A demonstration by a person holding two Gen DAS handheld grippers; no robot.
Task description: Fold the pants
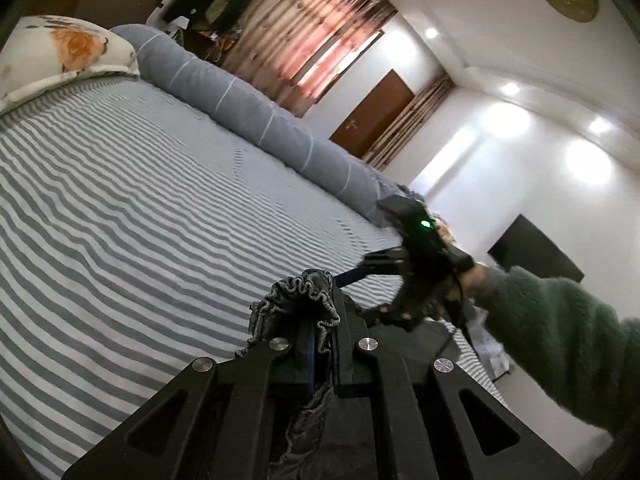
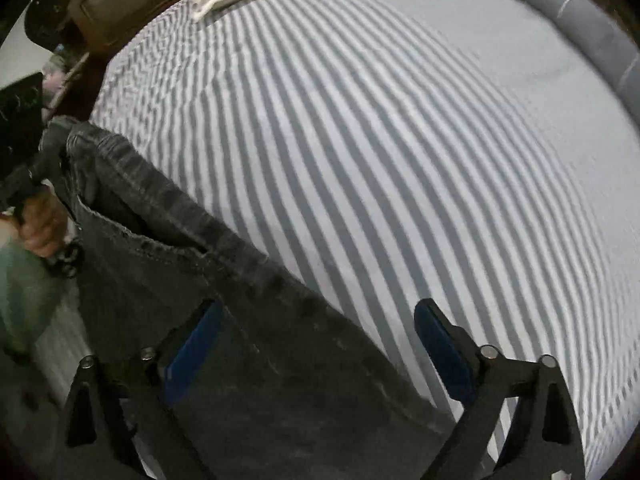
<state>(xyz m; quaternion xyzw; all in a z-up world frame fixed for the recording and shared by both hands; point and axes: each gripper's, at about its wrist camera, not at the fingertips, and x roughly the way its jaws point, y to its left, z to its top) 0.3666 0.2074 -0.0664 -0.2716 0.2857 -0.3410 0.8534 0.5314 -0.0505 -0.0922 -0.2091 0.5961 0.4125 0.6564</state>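
Observation:
The pants (image 2: 224, 320) are dark grey jeans, held up at the near edge of a bed with a grey-and-white striped sheet (image 2: 380, 140). My left gripper (image 1: 324, 336) is shut on the bunched elastic waistband of the pants (image 1: 300, 300). In the right wrist view the waistband runs from the left gripper (image 2: 44, 160) at far left down toward my right gripper (image 2: 316, 344). My right gripper is open, its blue pads (image 2: 440, 344) wide apart, with the waist fabric passing between them. It also shows in the left wrist view (image 1: 360, 270), held by a hand in a green sleeve.
A floral pillow (image 1: 60, 52) lies at the head of the bed. A rolled grey duvet (image 1: 248, 108) runs along the far side. Curtains (image 1: 304, 40), a wooden door (image 1: 372, 112) and a dark screen on the wall (image 1: 536, 254) stand beyond the bed.

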